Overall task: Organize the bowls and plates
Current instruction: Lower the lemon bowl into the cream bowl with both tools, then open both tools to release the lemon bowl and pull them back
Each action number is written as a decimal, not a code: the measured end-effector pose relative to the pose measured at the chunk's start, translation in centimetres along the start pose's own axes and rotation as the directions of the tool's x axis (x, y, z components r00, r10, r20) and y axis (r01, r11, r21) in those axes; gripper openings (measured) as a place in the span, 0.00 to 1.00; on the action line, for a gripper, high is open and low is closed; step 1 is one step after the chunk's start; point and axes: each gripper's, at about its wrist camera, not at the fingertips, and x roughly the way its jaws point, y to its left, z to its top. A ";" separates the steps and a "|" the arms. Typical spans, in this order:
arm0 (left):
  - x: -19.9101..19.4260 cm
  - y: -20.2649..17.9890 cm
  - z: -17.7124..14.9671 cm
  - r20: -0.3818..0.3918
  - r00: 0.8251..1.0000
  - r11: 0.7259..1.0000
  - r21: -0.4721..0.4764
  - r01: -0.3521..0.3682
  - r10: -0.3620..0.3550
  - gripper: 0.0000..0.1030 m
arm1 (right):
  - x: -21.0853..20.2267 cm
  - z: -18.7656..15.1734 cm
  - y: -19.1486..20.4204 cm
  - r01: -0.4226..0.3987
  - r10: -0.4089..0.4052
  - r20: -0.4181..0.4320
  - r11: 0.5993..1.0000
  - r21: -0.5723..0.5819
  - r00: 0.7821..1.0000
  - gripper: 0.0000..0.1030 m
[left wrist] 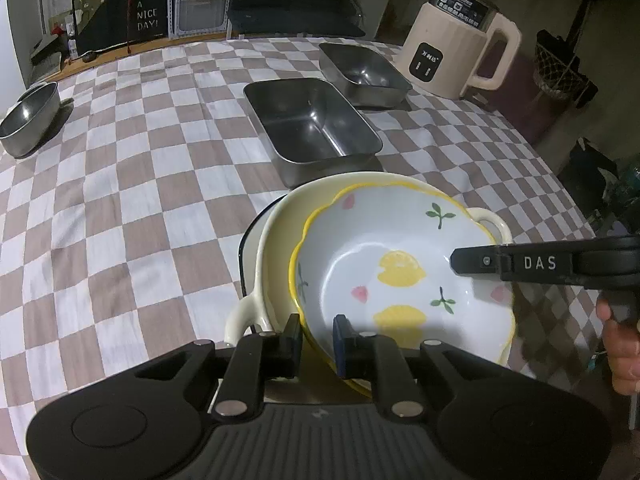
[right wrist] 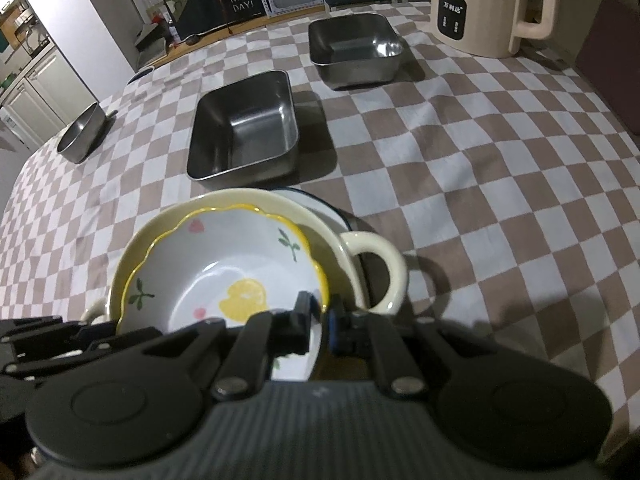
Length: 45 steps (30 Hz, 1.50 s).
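I have both hand-held grippers on the lemon bowl [left wrist: 400,276], which sits nested in the cream bowl [left wrist: 276,240]; under that pair a white dish [right wrist: 320,204] with a dark rim shows at the edge. The stack rests on the near part of the worktop [left wrist: 120,200], which is covered by a checked cloth.

My left hand-held gripper [left wrist: 318,338] has its fingers either side of the lemon bowl's near rim, one outside the wall and the blue pad [left wrist: 340,340] inside; the jaws are narrow and look clamped on the rim. My right hand-held gripper [right wrist: 318,316] is clenched on the opposite rim of the same bowl, one finger inside and one outside, beside the cream bowl's loop handle [right wrist: 380,268]. In the left view its black finger reaches in from the right, with a person's hand [left wrist: 620,340] behind it.

Farther back stand two steel trays, the rectangular tray [left wrist: 312,128] just beyond the stack and the square tray [left wrist: 364,74] behind it. A round steel bowl [left wrist: 30,120] sits well apart at the left edge, and a cream kettle [left wrist: 452,40] stands at the far right.
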 end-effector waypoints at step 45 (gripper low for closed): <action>-4.4 0.5 1.2 0.092 0.995 1.000 -0.009 0.024 -0.023 0.50 | -1.5 1.1 -0.1 -0.076 0.076 -0.005 0.997 0.030 0.997 0.45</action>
